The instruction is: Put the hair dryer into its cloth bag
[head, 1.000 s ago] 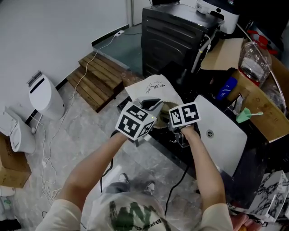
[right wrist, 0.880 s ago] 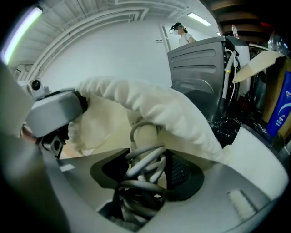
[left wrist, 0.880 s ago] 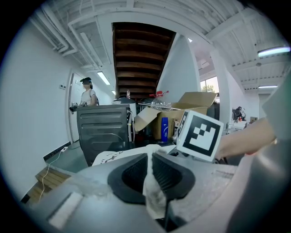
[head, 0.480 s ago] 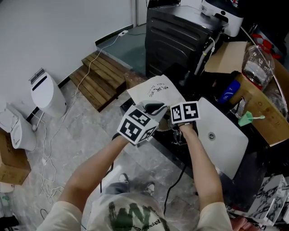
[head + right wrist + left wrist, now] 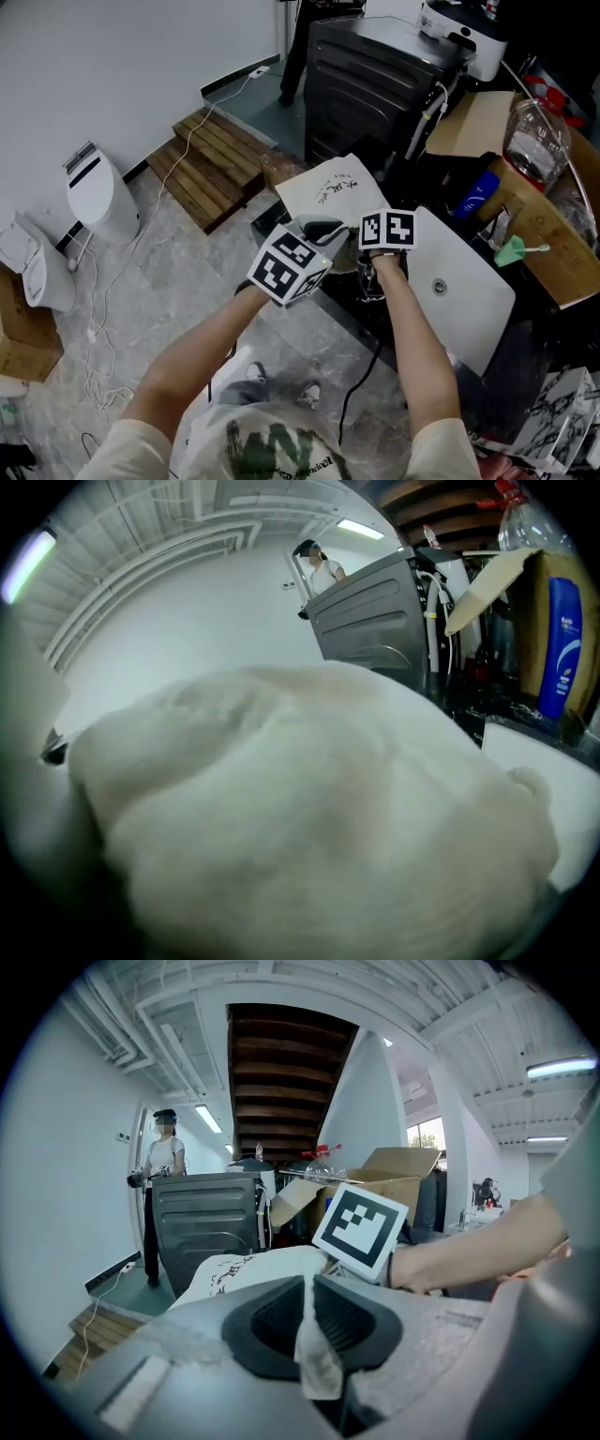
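Compared with a second ago, both grippers are found slightly further toward 12 o'clock in the head view. The marker cube of the right gripper (image 5: 373, 253) is now turned squarer to the camera, so a roll of that wrist is read. The cloth bag (image 5: 333, 187) is carried along with them. It is judged that the bag mouth is being worked over the hair dryer, and that the insertion is not yet finished.

Both forearms are stretched forward from 6 o'clock and meet at the centre, the right one at 3 o'clock of the left. The left gripper (image 5: 307, 1321) is held nearly level, and its tongs are pressed together on a thin edge of the bag's cloth. The right gripper view is filled by bulging white cloth, so the state of the right tongs cannot be told. The hair dryer itself is not clearly seen. A black cable (image 5: 364, 373) hanging below the right gripper suggests that it is there, under the cloth. Behind the bag, at 12 o'clock, a dark ribbed cabinet (image 5: 375, 84) is standing.
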`<state>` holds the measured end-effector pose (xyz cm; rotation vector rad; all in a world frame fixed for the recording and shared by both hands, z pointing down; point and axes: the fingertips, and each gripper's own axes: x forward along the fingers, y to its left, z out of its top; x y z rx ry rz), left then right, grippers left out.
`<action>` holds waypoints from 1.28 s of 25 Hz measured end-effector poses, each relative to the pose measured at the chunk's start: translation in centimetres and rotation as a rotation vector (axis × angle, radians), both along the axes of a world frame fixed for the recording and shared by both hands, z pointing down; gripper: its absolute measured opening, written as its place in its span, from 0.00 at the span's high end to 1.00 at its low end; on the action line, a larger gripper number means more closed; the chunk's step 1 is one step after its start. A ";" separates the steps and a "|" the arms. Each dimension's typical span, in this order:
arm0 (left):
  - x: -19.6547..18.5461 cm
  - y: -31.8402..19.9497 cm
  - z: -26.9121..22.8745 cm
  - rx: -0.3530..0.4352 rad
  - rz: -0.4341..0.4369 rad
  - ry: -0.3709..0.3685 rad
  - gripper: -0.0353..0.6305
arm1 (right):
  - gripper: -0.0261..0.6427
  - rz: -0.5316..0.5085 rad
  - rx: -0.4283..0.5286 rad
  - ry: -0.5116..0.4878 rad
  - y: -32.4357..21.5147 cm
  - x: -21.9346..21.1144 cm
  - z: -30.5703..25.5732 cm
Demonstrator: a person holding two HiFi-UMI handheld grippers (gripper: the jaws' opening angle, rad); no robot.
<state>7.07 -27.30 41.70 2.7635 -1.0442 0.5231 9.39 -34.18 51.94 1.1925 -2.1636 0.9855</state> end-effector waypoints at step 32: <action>-0.7 0.0 2.3 -0.063 -0.031 0.019 0.88 | 0.55 0.030 0.112 0.026 -0.6 0.4 0.1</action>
